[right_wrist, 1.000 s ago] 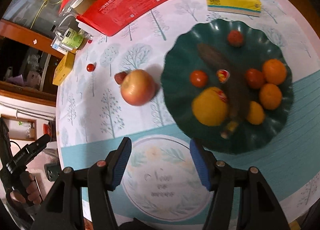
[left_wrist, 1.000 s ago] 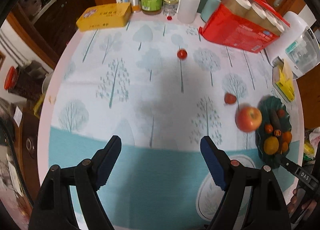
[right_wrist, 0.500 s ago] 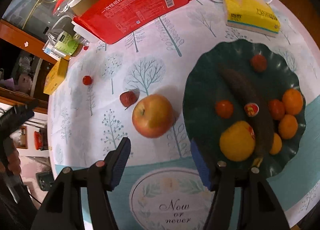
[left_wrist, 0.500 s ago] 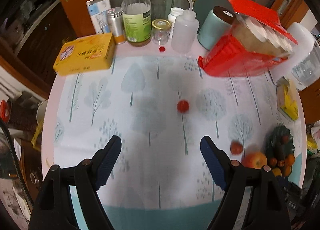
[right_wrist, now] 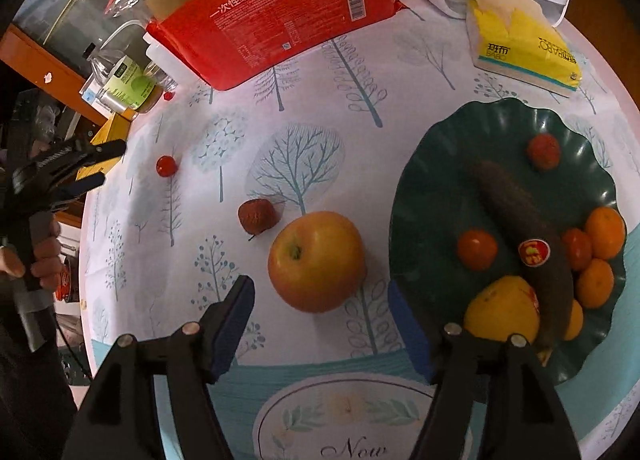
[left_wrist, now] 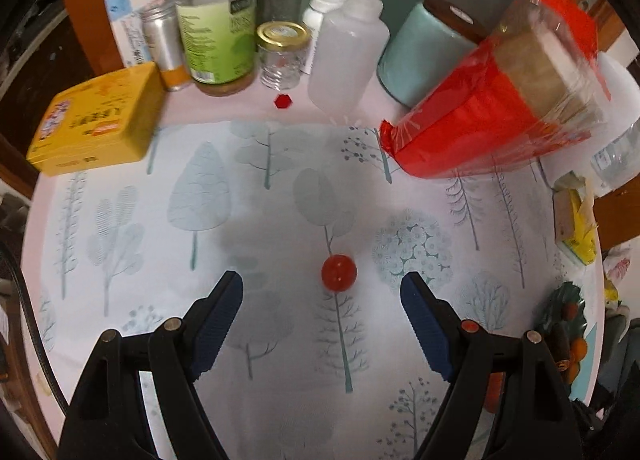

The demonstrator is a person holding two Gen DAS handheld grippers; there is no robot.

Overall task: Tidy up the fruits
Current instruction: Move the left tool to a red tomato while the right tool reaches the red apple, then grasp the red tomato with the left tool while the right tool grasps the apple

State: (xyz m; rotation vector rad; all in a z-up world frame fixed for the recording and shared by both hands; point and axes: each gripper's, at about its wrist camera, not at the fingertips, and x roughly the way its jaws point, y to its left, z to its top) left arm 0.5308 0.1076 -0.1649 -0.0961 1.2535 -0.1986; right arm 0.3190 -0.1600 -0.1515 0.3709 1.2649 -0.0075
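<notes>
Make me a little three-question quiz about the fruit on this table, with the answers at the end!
1. True or false: the apple already lies on the green plate.
2. Which fruit sits between the open fingers of the left tool?
A. the cherry tomato
B. an orange
C. a banana
3. Fill in: the wrinkled red fruit lies on the ____, beside the apple.

Key:
1. False. It rests on the tablecloth, in front of the open right tool.
2. A
3. tablecloth
</notes>
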